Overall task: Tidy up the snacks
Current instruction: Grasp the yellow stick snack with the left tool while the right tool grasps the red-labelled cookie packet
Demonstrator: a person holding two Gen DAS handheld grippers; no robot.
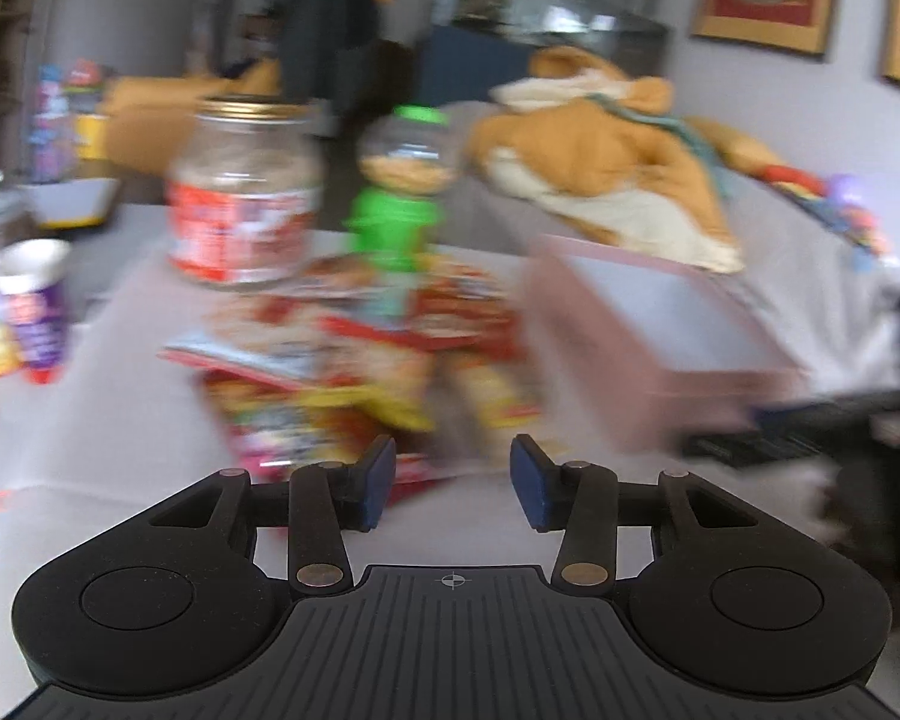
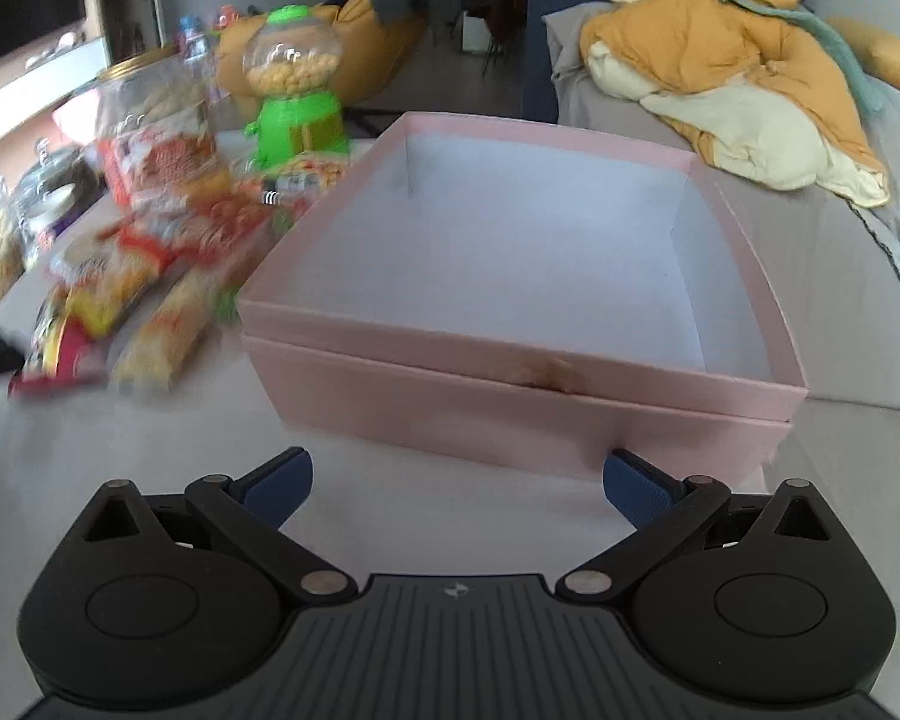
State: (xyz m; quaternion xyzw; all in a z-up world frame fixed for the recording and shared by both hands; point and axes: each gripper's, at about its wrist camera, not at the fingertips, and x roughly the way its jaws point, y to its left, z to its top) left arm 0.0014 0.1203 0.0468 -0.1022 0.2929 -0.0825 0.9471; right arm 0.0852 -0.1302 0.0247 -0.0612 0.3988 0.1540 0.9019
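Landmark: pink box (image 2: 510, 354) on the white-covered table (image 2: 150, 450).

- Pink box: open top, white inside, nothing in it. Sits in a second pink tray of the same shape, probably its lid. Small brownish scuff on the near wall.
- Beyond the box and to its right: grey sofa with an orange and cream jacket (image 2: 732, 96) heaped on it.
- Left of the box: snack packets (image 2: 150, 264) in a loose pile on the table, red, yellow and orange wrappers, overlapping. The nearest ones lie just beside the box's left wall; whether they touch it is not clear. None are in the box.
- Behind the pile, left of the box's far corner: clear jar with gold lid and red label (image 1: 243, 198), upright. Next to it, closer to the box: green candy dispenser (image 2: 297, 90), clear globe filled with yellow balls, upright.
- Right gripper (image 2: 456, 489): in front of the box's near wall, jaws spread wide, nothing between the blue pads.
- Left gripper (image 1: 453, 486): over the near edge of the snack pile, left of the box. Jaws partly closed with a clear gap, holding nothing. View is motion-blurred.
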